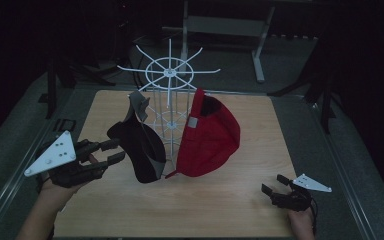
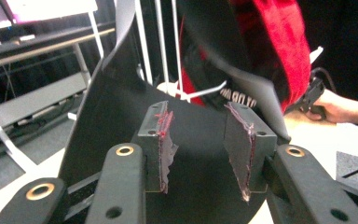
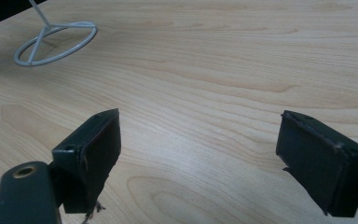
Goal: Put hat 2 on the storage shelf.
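Note:
A white wire rack (image 1: 170,72) stands mid-table. A black and grey cap (image 1: 140,150) hangs on its left side and a red cap (image 1: 210,140) on its right. My left gripper (image 1: 114,151) reaches in from the left, its tips at the black cap's near edge. In the left gripper view the pads (image 2: 161,140) stand apart around the black cap (image 2: 121,116) without pinching it, so my left gripper (image 2: 205,135) is open. The red cap (image 2: 279,42) hangs behind. My right gripper (image 1: 272,185) rests low at the table's front right, open (image 3: 200,154) over bare wood.
The wooden table (image 1: 230,200) has free room at the front and right. The rack's base ring (image 3: 56,42) lies far off in the right gripper view. A grey metal stand (image 1: 260,50) sits beyond the table, with dark floor around it.

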`<action>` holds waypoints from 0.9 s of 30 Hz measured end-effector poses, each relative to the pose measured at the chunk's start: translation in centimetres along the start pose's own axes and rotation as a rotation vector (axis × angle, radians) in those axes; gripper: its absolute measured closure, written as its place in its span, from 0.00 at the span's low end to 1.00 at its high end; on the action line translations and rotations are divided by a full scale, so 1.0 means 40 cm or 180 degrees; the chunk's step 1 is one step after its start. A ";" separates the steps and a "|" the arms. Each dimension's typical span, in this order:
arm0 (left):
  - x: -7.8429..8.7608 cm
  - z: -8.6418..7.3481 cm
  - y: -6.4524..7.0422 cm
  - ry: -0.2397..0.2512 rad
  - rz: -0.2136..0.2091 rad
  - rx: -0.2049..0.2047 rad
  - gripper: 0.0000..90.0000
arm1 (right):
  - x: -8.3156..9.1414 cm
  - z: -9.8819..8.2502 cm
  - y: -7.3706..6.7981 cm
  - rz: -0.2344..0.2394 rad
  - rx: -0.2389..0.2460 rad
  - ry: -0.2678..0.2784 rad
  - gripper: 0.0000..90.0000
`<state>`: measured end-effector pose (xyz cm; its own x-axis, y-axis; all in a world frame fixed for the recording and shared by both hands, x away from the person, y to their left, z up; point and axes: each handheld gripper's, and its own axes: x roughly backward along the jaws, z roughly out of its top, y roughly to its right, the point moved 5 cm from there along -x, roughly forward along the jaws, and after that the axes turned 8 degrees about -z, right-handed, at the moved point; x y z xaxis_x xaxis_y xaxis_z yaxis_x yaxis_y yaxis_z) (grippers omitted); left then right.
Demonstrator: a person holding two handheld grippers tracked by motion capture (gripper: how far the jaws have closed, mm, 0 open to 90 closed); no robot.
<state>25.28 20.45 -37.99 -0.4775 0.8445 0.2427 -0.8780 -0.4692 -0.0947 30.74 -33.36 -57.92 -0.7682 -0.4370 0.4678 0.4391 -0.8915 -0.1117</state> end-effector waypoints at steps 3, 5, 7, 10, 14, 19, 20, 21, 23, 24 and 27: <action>-0.002 -0.034 -0.002 -0.0010 0.0007 0.0064 0.68 | 0.000 0.000 0.000 -0.0014 0.0011 0.0001 0.15; -0.004 -0.060 -0.004 -0.0025 0.0017 0.0115 0.68 | 0.000 0.000 -0.001 -0.0021 0.0019 0.0003 0.15; -0.008 -0.088 -0.005 -0.0027 0.0035 0.0168 0.68 | 0.000 0.000 -0.001 -0.0024 0.0021 0.0002 0.15; -0.013 -0.131 -0.009 -0.0049 0.0059 0.0215 0.68 | 0.000 0.000 -0.001 -0.0028 0.0021 0.0003 0.15; -0.018 -0.184 -0.015 -0.0074 0.0086 0.0293 0.68 | 0.000 0.000 -0.001 -0.0031 0.0026 0.0002 0.15; -0.023 -0.236 -0.013 -0.0101 0.0099 0.0393 0.68 | 0.000 0.000 -0.001 -0.0031 0.0026 0.0002 0.15; -0.024 -0.245 -0.011 -0.0111 0.0094 0.0399 0.68 | 0.000 0.000 -0.001 -0.0031 0.0026 0.0002 0.15; -0.026 -0.253 -0.010 -0.0111 0.0086 0.0423 0.68 | 0.000 0.000 -0.001 -0.0033 0.0025 0.0003 0.15; -0.029 -0.270 -0.006 -0.0123 0.0084 0.0437 0.68 | 0.000 0.000 -0.001 -0.0037 0.0032 0.0007 0.15; -0.031 -0.279 -0.005 -0.0141 0.0090 0.0454 0.67 | 0.000 0.000 -0.002 -0.0038 0.0035 0.0009 0.15; -0.034 -0.305 -0.002 -0.0153 0.0095 0.0515 0.67 | 0.000 0.000 -0.001 -0.0039 0.0036 0.0013 0.15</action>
<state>25.58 22.48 -50.11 -0.4976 0.8180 0.2884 -0.8447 -0.5326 0.0532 30.72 -33.31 -57.91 -0.7756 -0.4264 0.4654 0.4347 -0.8954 -0.0960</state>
